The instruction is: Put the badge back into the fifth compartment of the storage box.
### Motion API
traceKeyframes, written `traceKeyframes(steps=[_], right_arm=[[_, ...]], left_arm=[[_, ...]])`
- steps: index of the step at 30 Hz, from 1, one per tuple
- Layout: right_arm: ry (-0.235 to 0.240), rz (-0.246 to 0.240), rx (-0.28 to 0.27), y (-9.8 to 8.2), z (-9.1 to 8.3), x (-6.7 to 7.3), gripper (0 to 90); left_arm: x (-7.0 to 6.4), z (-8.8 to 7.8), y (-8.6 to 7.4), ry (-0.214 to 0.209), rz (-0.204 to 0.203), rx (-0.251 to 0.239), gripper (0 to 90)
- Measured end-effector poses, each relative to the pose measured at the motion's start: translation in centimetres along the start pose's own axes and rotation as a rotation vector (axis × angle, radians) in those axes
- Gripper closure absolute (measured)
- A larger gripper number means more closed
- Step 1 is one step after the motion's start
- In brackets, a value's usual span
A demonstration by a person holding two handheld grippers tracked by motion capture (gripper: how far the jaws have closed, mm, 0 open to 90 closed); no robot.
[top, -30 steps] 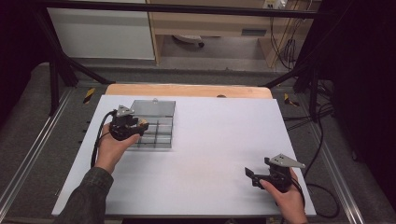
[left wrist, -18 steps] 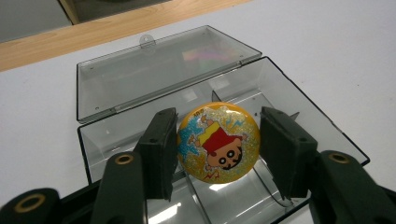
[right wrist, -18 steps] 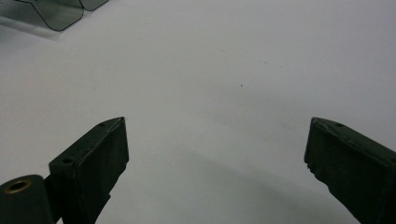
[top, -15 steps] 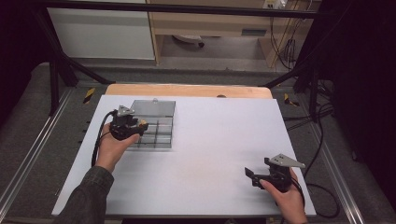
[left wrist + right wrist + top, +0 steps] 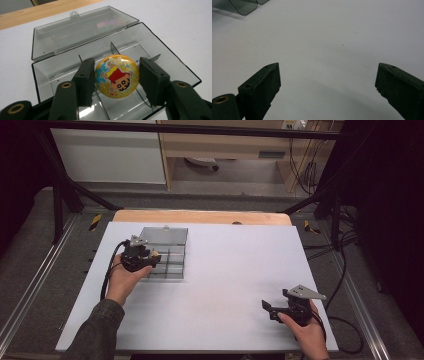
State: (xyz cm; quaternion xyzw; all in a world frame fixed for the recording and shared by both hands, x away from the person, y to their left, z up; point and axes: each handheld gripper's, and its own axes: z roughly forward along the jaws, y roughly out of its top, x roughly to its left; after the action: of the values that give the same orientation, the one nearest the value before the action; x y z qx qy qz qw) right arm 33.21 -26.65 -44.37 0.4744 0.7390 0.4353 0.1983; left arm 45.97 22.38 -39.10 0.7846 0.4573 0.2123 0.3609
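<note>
Hiding box (image 5: 155,50) dividers: gripped badge (image 5: 116,76).

We are counting one round cartoon badge (image 5: 116,76), one clear compartment box (image 5: 172,62) with one hinged lid (image 5: 75,32) lying open behind it, two handheld grippers, left gripper (image 5: 117,80) and right gripper (image 5: 327,92), and one white table board (image 5: 235,270) carrying them all.
</note>
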Motion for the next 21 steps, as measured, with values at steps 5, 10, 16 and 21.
traceKeyframes(steps=[5,10,16,21], right_arm=[[0.001,-0.001,0.003,0.0,0.02,0.01,6.8],[0.0,-0.001,0.003,-0.01,0.07,-0.01,6.8],[0.001,-0.001,0.003,-0.01,0.07,-0.03,6.8],[0.001,0.0,0.004,-0.01,0.07,-0.03,6.8]], left_arm=[[-0.27,0.22,-0.03,-0.006,0.003,0.01,47.8],[-0.43,0.42,-0.15,-0.008,0.006,0.027,47.7],[-0.73,0.66,-0.22,-0.009,0.009,0.045,47.8],[-0.83,0.88,-0.6,-0.01,0.005,0.063,47.7]])
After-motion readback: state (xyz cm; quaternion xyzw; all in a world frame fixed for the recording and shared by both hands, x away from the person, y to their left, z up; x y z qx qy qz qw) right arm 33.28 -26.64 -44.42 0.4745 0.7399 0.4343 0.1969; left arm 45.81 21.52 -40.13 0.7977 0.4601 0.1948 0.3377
